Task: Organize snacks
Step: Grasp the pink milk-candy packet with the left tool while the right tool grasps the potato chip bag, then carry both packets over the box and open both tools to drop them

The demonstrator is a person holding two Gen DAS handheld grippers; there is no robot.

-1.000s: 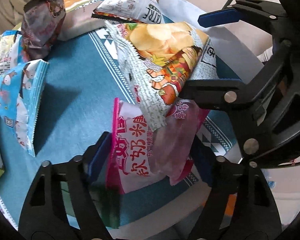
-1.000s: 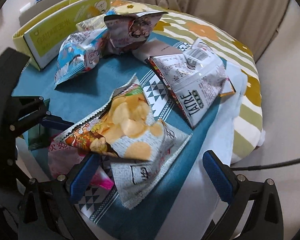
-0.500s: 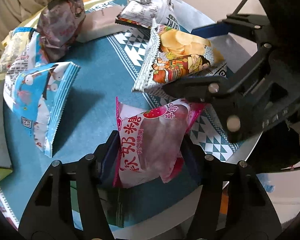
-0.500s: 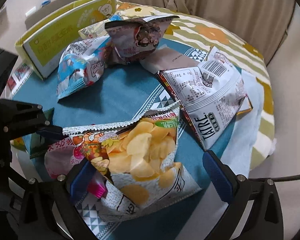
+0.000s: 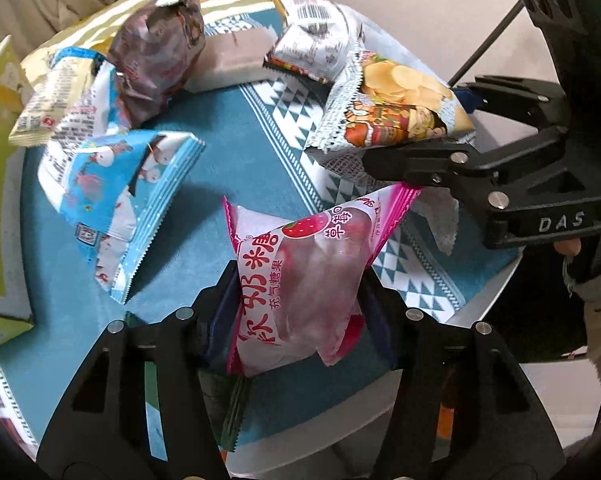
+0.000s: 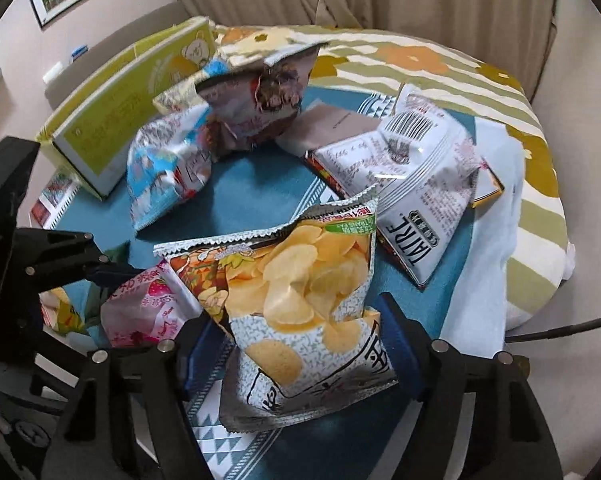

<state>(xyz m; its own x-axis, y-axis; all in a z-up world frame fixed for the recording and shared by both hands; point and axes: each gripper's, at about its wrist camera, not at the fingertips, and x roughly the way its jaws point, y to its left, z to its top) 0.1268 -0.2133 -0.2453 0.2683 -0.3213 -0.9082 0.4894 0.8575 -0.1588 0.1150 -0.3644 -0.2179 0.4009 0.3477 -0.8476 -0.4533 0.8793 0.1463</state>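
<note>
your left gripper [image 5: 296, 300] is closing its fingers [image 5: 220, 304] on the pink strawberry candy bag [image 5: 300, 276], a puffy pouch with a magenta crimped edge, red lettering and a strawberry picture, its cloudy front bulging out between the pads. your right gripper [image 6: 296, 344] is closing its fingers [image 6: 396, 344] on the potato chip bag [image 6: 300, 300], a grey-speckled pack printed with yellow crisps and a cartoon figure, its serrated top seam standing up and its middle creasing under the squeeze. both bags are sitting at the near edge of the round surface [image 5: 236, 160] with its teal patterned cloth, the pink one just beside the chip bag and partly tucked behind it in the right wrist view. further in, a blue and white snack bag [image 5: 120, 196] is leaning on its side, a dark purple bag [image 5: 156, 56] is standing behind it, and a white bag with a barcode [image 6: 416, 184] is lying close behind the chip bag's top seam. a yellow-green carton [image 6: 116, 120] is standing at the far left edge, and a striped floral cloth [image 6: 460, 68] is covering the far side. the two grippers are crowding each other, the right one's arm reaching across just above the pink bag in the left wrist view.
</note>
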